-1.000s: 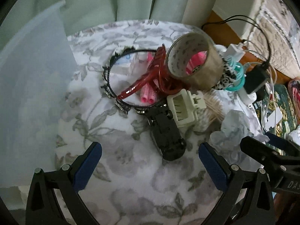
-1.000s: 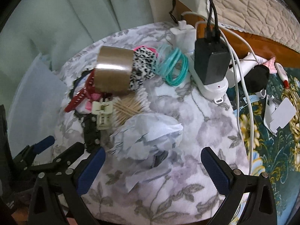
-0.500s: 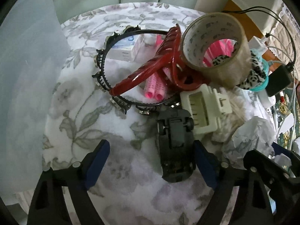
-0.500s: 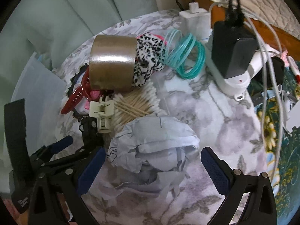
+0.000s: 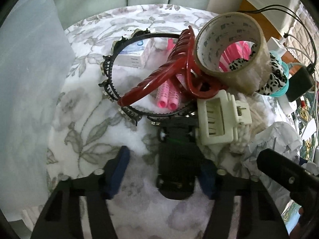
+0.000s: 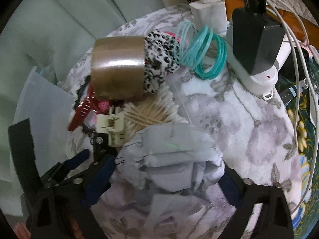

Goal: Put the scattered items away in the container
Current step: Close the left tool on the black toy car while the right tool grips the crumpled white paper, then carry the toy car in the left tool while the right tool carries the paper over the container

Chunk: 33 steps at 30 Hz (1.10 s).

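Note:
A black toy car (image 5: 175,165) lies on the floral cloth between the fingers of my left gripper (image 5: 165,171). Its jaws are closing: the right pad (image 5: 208,179) is against the car's side and the left pad (image 5: 119,171) still stands apart from it. A crumpled ball of white paper (image 6: 173,159) sits between the fingers of my right gripper (image 6: 167,181). Those jaws are closing too, with the pads close beside the paper and not visibly squeezing it. The translucent plastic container (image 5: 30,79) stands at the left edge of the table.
Piled behind the car are a cream claw clip (image 5: 219,119), a red hair band (image 5: 159,79), a black toothed headband (image 5: 111,75), pink rollers (image 5: 169,99) and a tape roll (image 5: 229,45). Cotton swabs (image 6: 147,113), teal bangles (image 6: 205,55) and a power strip (image 6: 257,39) with cables lie to the right.
My left gripper has come down over the toy car and its jaws have narrowed around it. The right gripper has lowered over the crumpled paper and narrowed a little.

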Tool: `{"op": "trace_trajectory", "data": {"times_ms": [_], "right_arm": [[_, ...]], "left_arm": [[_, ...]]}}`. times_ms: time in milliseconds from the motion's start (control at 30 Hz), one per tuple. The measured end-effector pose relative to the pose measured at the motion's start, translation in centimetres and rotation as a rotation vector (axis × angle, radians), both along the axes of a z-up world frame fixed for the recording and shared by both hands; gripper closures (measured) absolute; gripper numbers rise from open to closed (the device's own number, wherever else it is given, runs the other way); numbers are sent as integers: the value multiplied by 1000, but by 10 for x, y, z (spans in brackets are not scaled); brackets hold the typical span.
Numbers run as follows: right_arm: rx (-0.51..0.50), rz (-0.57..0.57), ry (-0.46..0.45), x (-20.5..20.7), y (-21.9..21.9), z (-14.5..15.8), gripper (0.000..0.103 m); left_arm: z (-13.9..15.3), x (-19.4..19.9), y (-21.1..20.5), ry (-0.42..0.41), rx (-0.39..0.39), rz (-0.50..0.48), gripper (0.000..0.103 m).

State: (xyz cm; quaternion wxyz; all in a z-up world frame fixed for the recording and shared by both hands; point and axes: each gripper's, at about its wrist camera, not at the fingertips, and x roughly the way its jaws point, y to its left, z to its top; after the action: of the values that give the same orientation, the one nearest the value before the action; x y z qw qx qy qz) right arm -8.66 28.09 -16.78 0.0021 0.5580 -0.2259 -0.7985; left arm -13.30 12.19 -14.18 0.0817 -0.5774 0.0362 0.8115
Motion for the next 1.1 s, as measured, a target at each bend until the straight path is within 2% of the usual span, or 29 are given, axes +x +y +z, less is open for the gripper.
{"op": "trace_trajectory", "data": {"times_ms": [67, 100, 267, 300, 567, 767, 933, 1100], "right_arm": [[-2, -4, 2, 1, -1, 2, 13], [-8, -8, 2, 2, -1, 3, 14], [-18, -19, 6, 8, -1, 9, 21], [-19, -19, 10, 10, -1, 11, 31], [-21, -18, 33, 23, -6, 28, 31], [-14, -16, 82, 36, -3, 52, 31], [0, -5, 157, 43, -7, 81, 31], [26, 14, 233, 49, -16, 109, 31]], "left_arm": [[1, 2, 1, 3, 5, -6, 65], [2, 3, 0, 3, 10, -5, 67], [5, 9, -3, -3, 39, 7, 68], [6, 11, -3, -2, 43, 7, 68], [20, 25, -3, 32, 64, 4, 68], [45, 38, -7, 93, 88, 0, 68], [79, 35, -18, 169, 115, -11, 68], [97, 49, -33, 225, 144, -16, 68]]}}
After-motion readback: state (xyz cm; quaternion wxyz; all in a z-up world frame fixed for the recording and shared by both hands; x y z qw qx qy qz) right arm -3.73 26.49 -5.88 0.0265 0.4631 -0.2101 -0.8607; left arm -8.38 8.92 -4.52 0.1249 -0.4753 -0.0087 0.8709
